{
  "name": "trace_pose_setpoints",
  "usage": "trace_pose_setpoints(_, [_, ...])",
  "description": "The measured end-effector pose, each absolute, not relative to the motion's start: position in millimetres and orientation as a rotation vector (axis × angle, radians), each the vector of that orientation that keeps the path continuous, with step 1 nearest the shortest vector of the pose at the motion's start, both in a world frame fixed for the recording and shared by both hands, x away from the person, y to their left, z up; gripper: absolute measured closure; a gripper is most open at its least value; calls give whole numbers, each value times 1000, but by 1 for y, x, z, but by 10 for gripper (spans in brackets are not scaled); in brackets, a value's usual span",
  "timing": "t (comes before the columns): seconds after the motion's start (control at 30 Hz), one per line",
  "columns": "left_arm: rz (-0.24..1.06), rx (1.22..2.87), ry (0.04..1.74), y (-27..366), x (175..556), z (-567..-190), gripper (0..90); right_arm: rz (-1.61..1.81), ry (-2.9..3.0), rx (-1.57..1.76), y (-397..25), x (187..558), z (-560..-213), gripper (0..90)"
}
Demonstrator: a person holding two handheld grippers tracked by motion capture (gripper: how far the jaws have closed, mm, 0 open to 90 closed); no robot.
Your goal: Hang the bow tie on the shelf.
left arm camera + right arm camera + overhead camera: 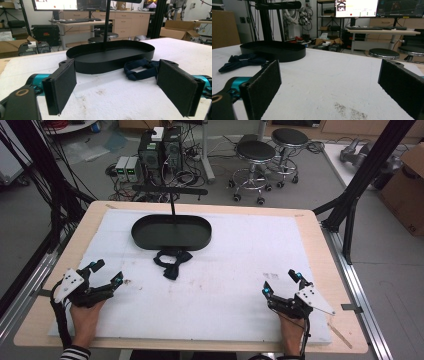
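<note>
**Both grippers wide, nothing held; bow tie lies by the tray**

One table (pixel 310 227), white sheet over it, wooden edge showing round. One black oval tray (pixel 171 232) at the far middle, a thin black post rising from it; the post's top is cut off in the left gripper view. One dark blue bow tie (pixel 171 261) on the sheet, just at the tray's near edge; touching or not, hard to tell. In the left gripper view the right pad hides part of the bow tie (pixel 140 70). Two grippers: left gripper (pixel 107 273) near the left front corner, right gripper (pixel 280 283) near the right front, well apart from each other and from the bow tie. Jaws on both spread wide, holding nothing. Two hands, wrists cut off at the bottom edge.
</note>
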State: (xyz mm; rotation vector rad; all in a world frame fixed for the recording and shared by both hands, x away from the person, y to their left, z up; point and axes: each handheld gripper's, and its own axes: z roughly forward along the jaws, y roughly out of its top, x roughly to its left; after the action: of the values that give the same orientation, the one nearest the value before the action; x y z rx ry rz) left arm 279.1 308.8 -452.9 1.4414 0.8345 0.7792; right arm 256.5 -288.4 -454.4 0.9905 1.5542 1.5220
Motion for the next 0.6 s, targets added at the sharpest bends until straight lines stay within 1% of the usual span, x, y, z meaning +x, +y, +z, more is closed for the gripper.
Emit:
trace_pose_setpoints(0.33, [765,1438,851,310,280,-453,167,1526,1550,985,-289,256,-455,38])
trace_pose_setpoints(0.6, [781,1445,867,308,281,-452,167,1523,1551,982,-289,257,-454,38])
